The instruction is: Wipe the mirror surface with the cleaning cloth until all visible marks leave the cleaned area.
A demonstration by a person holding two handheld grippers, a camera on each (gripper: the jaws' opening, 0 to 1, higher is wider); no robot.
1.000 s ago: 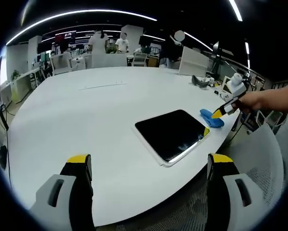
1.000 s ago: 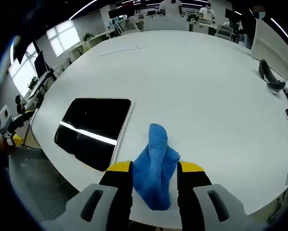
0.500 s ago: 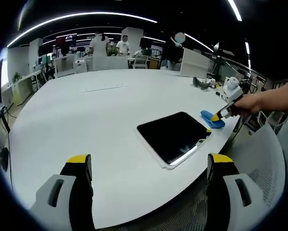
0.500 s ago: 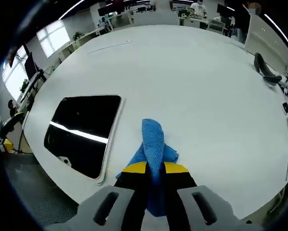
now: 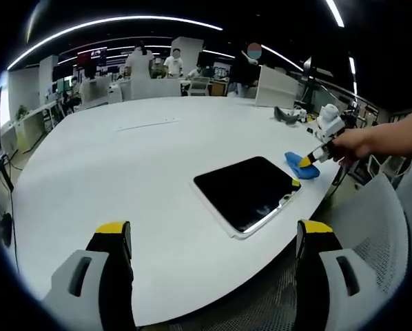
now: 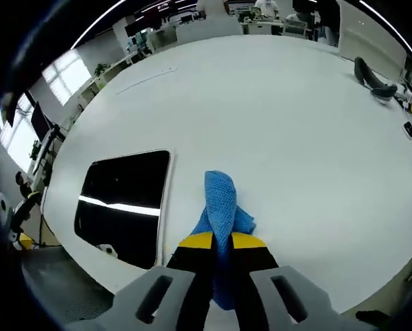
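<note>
- Mirror [image 5: 246,191] lies flat on the white worktop [image 5: 123,165], near its edge.
- Right claw [image 6: 222,241] pinches the blue cleaning cloth [image 6: 221,207] just beside the mirror.
- Left claw [image 5: 213,238] hangs open, well apart from the mirror.

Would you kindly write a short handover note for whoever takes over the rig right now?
Right tool: shut on the blue cleaning cloth, which is pinched between its jaws on the white table, just beside the mirror.
Left tool: open, holding nothing, hanging near the table edge, short of the mirror.
Done: cloth gripped.
Left: bring the cloth onto the mirror and wipe it; no wiping shows yet. Whether marks are on the glass cannot be told.
</note>
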